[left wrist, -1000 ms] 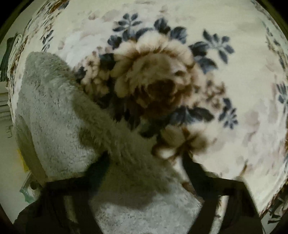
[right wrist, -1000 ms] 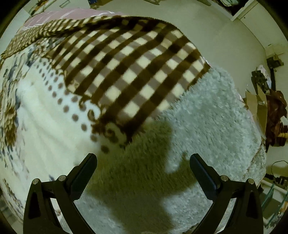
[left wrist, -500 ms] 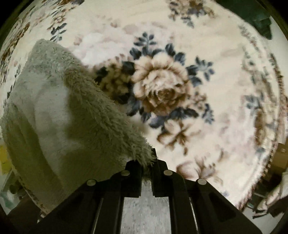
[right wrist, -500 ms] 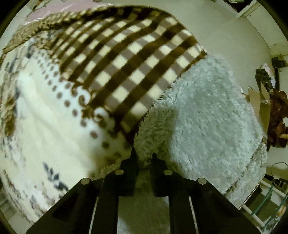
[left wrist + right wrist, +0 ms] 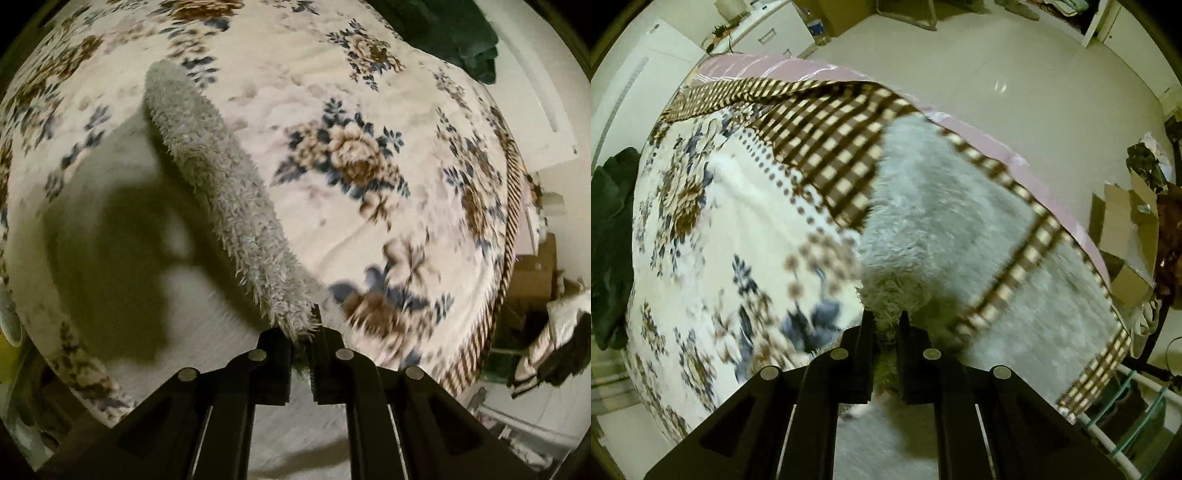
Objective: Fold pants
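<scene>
The pants are grey and fluffy. In the left wrist view a lifted edge of the pants (image 5: 221,184) runs from the upper left down into my left gripper (image 5: 301,336), which is shut on it. In the right wrist view the pants (image 5: 923,221) spread over the bed's edge, and my right gripper (image 5: 886,325) is shut on a bunched corner of them. Both grips hold the fabric above the floral blanket (image 5: 369,110).
The bed carries a floral blanket (image 5: 701,221) with a brown checked border (image 5: 831,147). A dark green garment (image 5: 454,33) lies at the far corner; it also shows in the right wrist view (image 5: 609,240). Cardboard boxes (image 5: 1126,229) and clutter stand on the floor beside the bed.
Both grippers went from open to shut on the pants, then lifted. The fabric now hangs as a raised fold, and more of the bed and room has come into view.
</scene>
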Tool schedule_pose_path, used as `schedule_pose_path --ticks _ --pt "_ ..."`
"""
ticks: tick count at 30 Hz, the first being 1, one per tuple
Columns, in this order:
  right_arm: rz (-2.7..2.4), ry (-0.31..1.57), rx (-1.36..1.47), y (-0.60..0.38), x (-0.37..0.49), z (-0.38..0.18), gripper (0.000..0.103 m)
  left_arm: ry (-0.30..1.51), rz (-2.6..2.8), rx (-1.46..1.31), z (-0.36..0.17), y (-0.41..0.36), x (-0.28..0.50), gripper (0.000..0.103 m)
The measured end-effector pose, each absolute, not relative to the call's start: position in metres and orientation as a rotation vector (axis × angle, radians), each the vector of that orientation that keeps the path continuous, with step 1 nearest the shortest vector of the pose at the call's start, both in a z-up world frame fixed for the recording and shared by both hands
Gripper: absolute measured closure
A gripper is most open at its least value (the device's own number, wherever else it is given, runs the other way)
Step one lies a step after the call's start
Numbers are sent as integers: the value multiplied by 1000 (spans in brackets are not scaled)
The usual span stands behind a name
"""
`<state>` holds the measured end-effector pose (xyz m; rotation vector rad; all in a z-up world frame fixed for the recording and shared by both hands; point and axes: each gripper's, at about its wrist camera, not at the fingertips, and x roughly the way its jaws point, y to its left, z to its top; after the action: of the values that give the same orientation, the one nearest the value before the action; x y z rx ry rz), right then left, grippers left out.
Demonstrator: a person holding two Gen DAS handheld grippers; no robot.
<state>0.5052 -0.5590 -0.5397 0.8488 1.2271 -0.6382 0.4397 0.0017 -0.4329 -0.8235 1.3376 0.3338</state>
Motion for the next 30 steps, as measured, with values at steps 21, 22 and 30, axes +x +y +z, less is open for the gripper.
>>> schedule_pose_path --ticks 21,22,30 --pt "-730 1303 805 -531 237 -623 89 1420 322 -784 -557 17 220 94" --pt "-708 1308 789 -528 238 -626 69 1399 324 -785 -555 16 217 94" --pt "-574 1240 482 -500 296 -627 25 1255 335 -432 -518 -37 233 64"
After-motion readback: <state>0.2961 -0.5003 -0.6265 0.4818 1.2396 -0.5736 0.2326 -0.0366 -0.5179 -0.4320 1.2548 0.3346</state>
